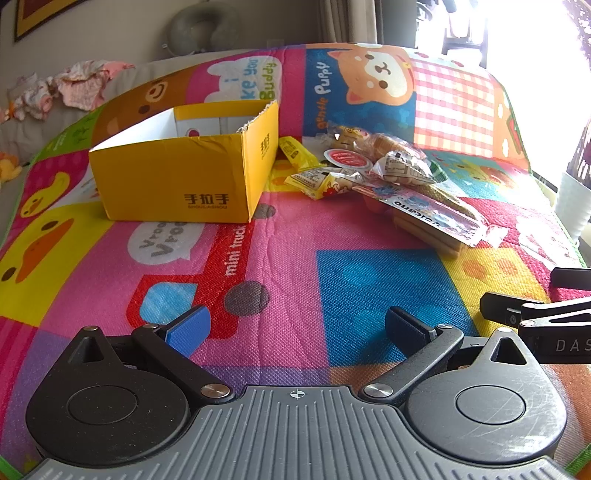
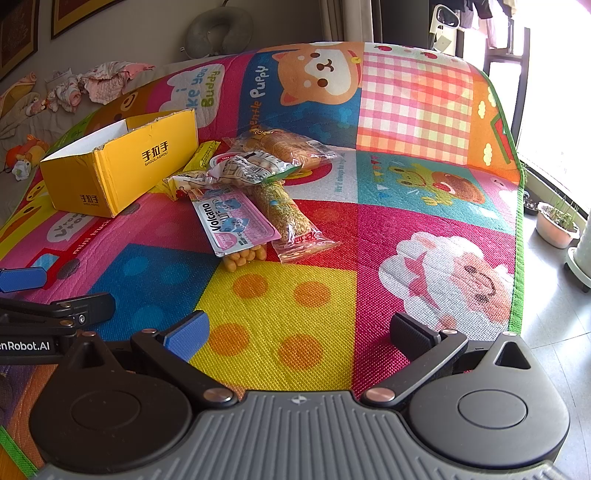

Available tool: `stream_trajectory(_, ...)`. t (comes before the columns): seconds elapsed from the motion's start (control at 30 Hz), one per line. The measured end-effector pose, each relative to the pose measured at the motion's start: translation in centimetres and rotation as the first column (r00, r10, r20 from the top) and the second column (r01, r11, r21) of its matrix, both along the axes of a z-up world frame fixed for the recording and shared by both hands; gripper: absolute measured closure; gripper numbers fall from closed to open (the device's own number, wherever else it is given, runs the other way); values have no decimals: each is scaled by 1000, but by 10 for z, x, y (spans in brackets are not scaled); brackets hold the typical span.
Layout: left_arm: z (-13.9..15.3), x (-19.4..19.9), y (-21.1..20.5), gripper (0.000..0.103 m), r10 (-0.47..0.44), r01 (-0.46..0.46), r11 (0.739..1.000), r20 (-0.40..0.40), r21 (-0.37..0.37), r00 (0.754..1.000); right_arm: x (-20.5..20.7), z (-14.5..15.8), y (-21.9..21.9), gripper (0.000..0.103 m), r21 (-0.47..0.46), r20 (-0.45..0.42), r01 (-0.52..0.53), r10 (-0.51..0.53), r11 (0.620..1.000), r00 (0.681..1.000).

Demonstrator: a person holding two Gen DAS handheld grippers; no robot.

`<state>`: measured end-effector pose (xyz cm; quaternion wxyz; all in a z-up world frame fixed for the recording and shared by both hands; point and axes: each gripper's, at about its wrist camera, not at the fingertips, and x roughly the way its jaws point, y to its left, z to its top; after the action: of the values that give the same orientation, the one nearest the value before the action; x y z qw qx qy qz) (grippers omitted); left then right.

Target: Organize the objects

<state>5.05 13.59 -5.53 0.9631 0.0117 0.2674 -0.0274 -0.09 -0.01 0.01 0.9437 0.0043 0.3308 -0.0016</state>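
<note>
A yellow cardboard box (image 1: 177, 177) (image 2: 118, 166) stands open-topped on the colourful mat (image 1: 280, 258) (image 2: 288, 295), seemingly empty inside. Right of it lies a heap of several snack packets (image 1: 369, 166) (image 2: 255, 166): a pink "Volcano" pack (image 2: 236, 221) (image 1: 428, 214), a long grain bar (image 2: 291, 221), a bread packet (image 2: 288, 147) and small yellow sachets (image 1: 295, 151). My left gripper (image 1: 295, 328) hovers open over the mat, well short of the box. My right gripper (image 2: 299, 334) is open too, nothing between its fingers, short of the heap.
Crumpled clothes (image 2: 92, 86) and soft toys (image 2: 26, 155) lie beyond the mat at the left. A grey neck pillow (image 2: 218, 31) rests against the far wall. On the right the mat ends at a tiled floor with plant pots (image 2: 557, 225).
</note>
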Motion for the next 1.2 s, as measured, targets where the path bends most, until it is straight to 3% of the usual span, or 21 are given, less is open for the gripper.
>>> stream_trajectory(1.2, 0, 1, 0, 0, -1, 1, 1000, -3, -2, 1000, 0, 0, 0, 0, 0, 1, -1, 1, 1000, 1000)
